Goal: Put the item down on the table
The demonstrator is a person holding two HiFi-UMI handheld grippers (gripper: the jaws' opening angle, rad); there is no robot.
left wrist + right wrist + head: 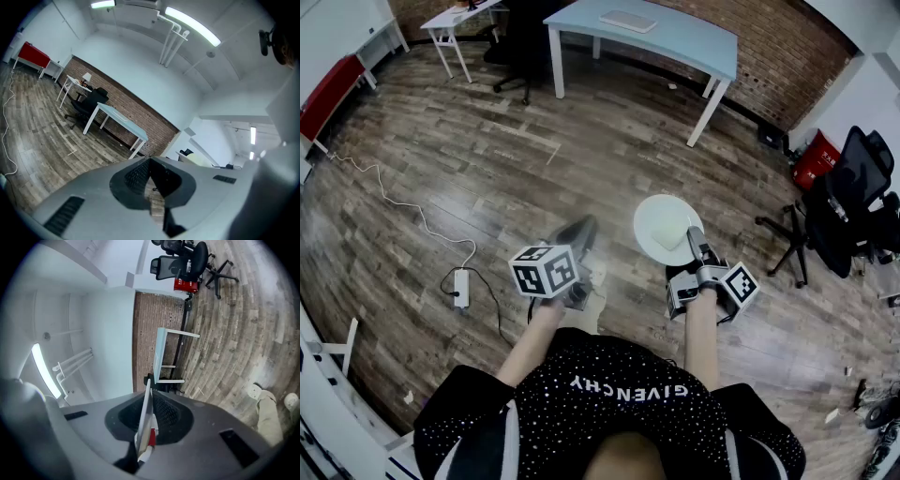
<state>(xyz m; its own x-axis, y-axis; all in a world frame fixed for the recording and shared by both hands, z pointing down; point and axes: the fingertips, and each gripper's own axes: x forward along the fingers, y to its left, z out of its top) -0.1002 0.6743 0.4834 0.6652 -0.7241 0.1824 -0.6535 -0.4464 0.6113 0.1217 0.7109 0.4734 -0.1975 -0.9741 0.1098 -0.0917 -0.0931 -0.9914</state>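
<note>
Standing on a wood-plank floor (609,159), you are facing a brick wall (769,56) and wearing a black top (609,403) whose white lettering is reading GIVENCHY, upside down in the head view. A pale blue table (694,47) is standing before that wall, well apart from you, and black office chairs (853,187) are sitting at the right. Your right gripper (694,236) is clamping the edge of a white plate (661,225), holding it in the air over the floor, not on the table. Your left gripper (584,228) is carrying nothing, its jaws meeting at the tips.
</note>
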